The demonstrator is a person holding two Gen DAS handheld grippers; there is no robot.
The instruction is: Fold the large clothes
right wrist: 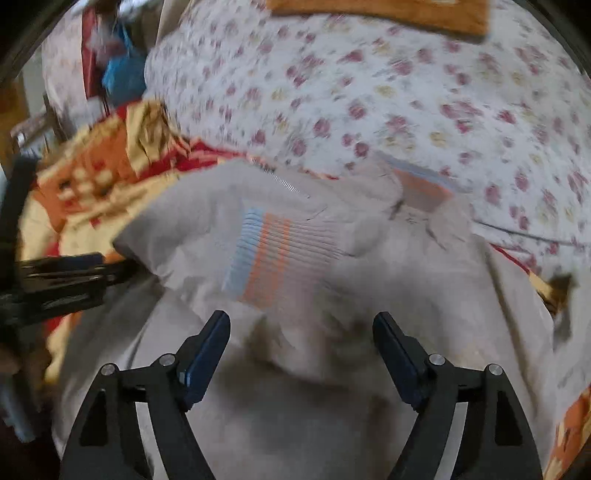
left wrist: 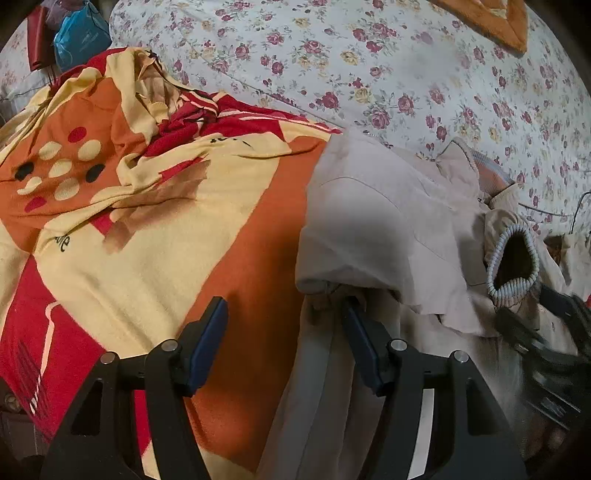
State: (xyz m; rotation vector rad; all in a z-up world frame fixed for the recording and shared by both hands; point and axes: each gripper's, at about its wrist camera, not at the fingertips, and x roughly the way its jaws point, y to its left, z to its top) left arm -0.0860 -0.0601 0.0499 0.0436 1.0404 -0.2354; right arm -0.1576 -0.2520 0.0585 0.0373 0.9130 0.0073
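Observation:
A beige jacket point(left wrist: 373, 229) with blue and orange ribbed cuffs lies crumpled on an orange, yellow and red blanket point(left wrist: 147, 229). My left gripper point(left wrist: 284, 314) is open at the jacket's left edge, its right finger point(left wrist: 354, 325) under a fold of the fabric. In the right wrist view, which is blurred, the jacket point(right wrist: 332, 295) fills the middle, with a striped ribbed band point(right wrist: 266, 258) ahead. My right gripper point(right wrist: 301, 332) is open just above the jacket and holds nothing. It also shows at the right edge of the left wrist view point(left wrist: 546, 325), beside a cuff opening point(left wrist: 513, 258).
A white quilt with red roses point(left wrist: 369, 74) lies behind the jacket. An orange cloth point(left wrist: 495, 22) sits at the top. A blue bag point(left wrist: 79, 37) and a dark red item are at the far left. The left gripper shows at the left in the right wrist view point(right wrist: 59, 280).

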